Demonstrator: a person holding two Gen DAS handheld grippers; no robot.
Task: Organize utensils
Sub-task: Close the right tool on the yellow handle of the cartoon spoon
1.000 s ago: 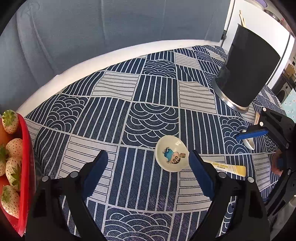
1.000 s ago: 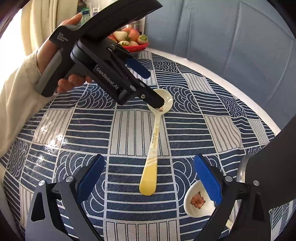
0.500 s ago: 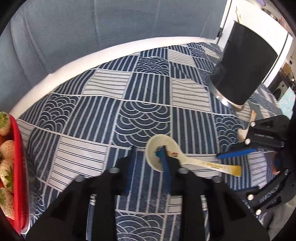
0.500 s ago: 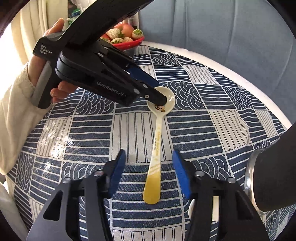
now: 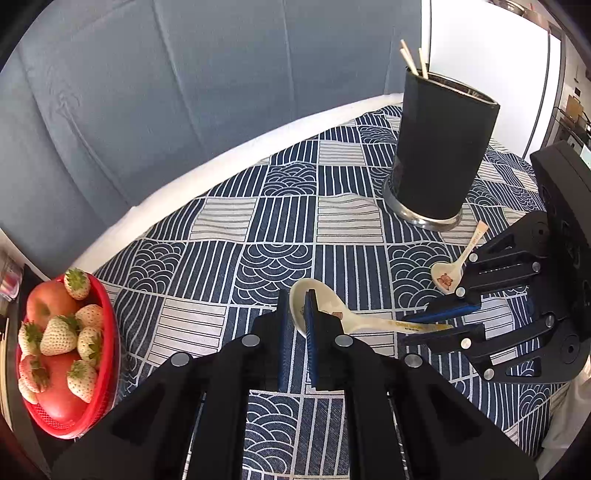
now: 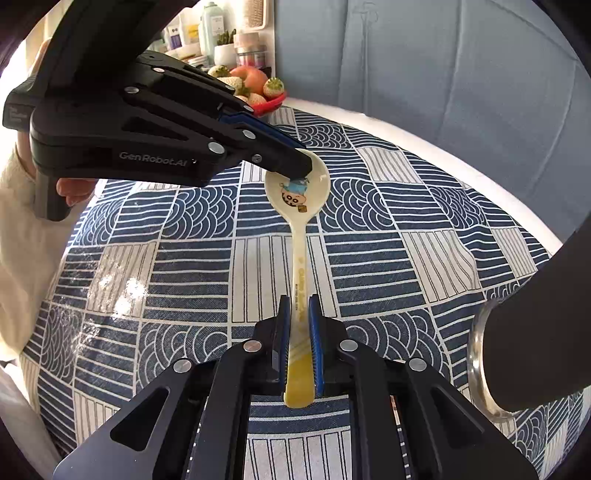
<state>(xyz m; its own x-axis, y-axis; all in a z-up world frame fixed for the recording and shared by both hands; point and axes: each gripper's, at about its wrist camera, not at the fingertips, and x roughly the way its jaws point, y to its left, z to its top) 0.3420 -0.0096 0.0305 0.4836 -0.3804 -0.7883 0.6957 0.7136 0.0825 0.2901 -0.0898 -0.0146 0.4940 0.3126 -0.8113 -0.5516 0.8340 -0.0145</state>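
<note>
A cream ceramic spoon [image 6: 300,236] with a cartoon in its bowl and a yellow handle end is held over the blue patterned tablecloth [image 5: 280,225]. My left gripper [image 5: 295,314] is shut on the rim of the spoon's bowl [image 5: 325,310]. My right gripper [image 6: 298,314] is shut on the spoon's handle. The right gripper also shows in the left wrist view [image 5: 436,325], the left gripper in the right wrist view [image 6: 295,166]. A tall black utensil holder [image 5: 439,147] with chopsticks stands at the back right. A smaller cartoon spoon [image 5: 454,266] lies near its base.
A red basket [image 5: 107,354] of strawberries and apples sits at the table's left edge. A grey upholstered backrest [image 5: 184,92] curves behind the table. The holder's metal base [image 6: 480,369] is close on the right of the right gripper. Bottles stand on a shelf [image 6: 214,33] beyond.
Both grippers have closed from open: the left onto the spoon's bowl, the right onto its handle. The spoon has come up off the cloth.
</note>
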